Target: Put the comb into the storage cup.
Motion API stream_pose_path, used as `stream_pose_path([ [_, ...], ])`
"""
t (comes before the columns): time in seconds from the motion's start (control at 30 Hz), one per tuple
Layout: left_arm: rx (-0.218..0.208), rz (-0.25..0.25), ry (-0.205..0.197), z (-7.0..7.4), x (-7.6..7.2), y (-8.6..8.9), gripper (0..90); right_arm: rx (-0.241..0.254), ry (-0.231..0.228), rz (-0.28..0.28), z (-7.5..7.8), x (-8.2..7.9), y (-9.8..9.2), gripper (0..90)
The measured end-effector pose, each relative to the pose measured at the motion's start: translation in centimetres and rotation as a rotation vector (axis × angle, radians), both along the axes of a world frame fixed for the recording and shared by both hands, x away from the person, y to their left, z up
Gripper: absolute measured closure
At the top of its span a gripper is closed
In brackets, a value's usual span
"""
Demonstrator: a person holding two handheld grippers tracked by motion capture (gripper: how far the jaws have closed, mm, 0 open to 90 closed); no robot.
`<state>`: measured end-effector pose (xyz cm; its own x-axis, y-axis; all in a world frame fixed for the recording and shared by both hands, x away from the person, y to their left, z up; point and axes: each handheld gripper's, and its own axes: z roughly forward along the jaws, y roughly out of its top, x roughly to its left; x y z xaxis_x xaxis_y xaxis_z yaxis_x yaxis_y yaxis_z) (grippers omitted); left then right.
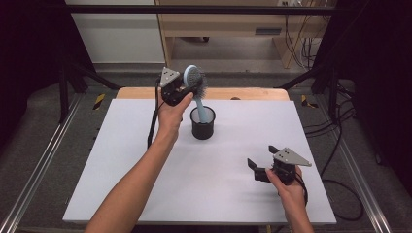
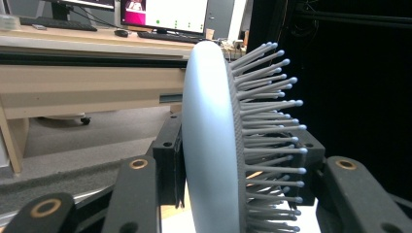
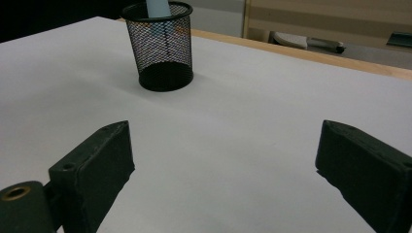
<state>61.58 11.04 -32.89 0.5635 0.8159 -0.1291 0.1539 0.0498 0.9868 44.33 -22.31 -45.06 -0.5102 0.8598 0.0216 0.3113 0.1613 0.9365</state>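
One white table, wooden far edge; desks, monitors behind.

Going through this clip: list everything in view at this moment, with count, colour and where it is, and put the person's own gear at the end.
hairbrush: 1, light blue with grey bristles, head raised above the cup, handle end down inside it
mesh cup: 1, black, upright on the white sheet, toward the far middle
white sheet: 1, white, covering most of the table top
table: 1, wooden edge showing past the sheet's far side
desk: 1, pale wood, beyond the table, with monitors and keyboards on it
left gripper: 1, black with a grey plate, shut on the hairbrush head
right gripper: 1, black with a grey plate, jaws open, near the sheet's near right corner
forearms: 2, entering from the bottom edge
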Motion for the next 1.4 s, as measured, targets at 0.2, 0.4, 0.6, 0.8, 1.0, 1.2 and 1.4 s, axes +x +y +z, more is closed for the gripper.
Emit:
stream_pose_path([
  [0.2, 0.018, -0.003, 0.005, -0.6, 0.0, -0.4, 51.6, -0.003, -0.001, 0.009, 0.0, 0.0, 0.2, 6.7],
  [0.4, 0.021, -0.003, 0.014, -1.1, 0.1, -0.5, 51.5, -0.004, 0.003, 0.009, 0.0, 0.0, 0.1, 6.7],
  [0.6, 0.020, -0.002, 0.020, -1.7, 0.1, -0.6, 51.5, -0.008, 0.005, 0.013, -0.1, 0.0, 0.2, 6.6],
  [0.8, 0.017, 0.003, 0.033, -2.3, 0.3, -0.5, 51.4, -0.012, 0.006, 0.019, -0.1, 0.0, 0.3, 6.6],
  [1.0, 0.017, 0.007, 0.035, -2.5, 0.3, -0.6, 51.3, -0.011, 0.006, 0.021, -0.1, 0.0, 0.3, 6.7],
  [1.2, 0.011, 0.008, 0.037, -2.6, 0.3, -0.8, 51.2, -0.016, 0.006, 0.023, -0.1, -0.1, 0.3, 6.6],
  [1.4, -0.004, 0.007, 0.043, -3.1, 0.3, -1.0, 51.1, -0.019, 0.007, 0.024, -0.1, 0.0, 0.4, 6.6],
])
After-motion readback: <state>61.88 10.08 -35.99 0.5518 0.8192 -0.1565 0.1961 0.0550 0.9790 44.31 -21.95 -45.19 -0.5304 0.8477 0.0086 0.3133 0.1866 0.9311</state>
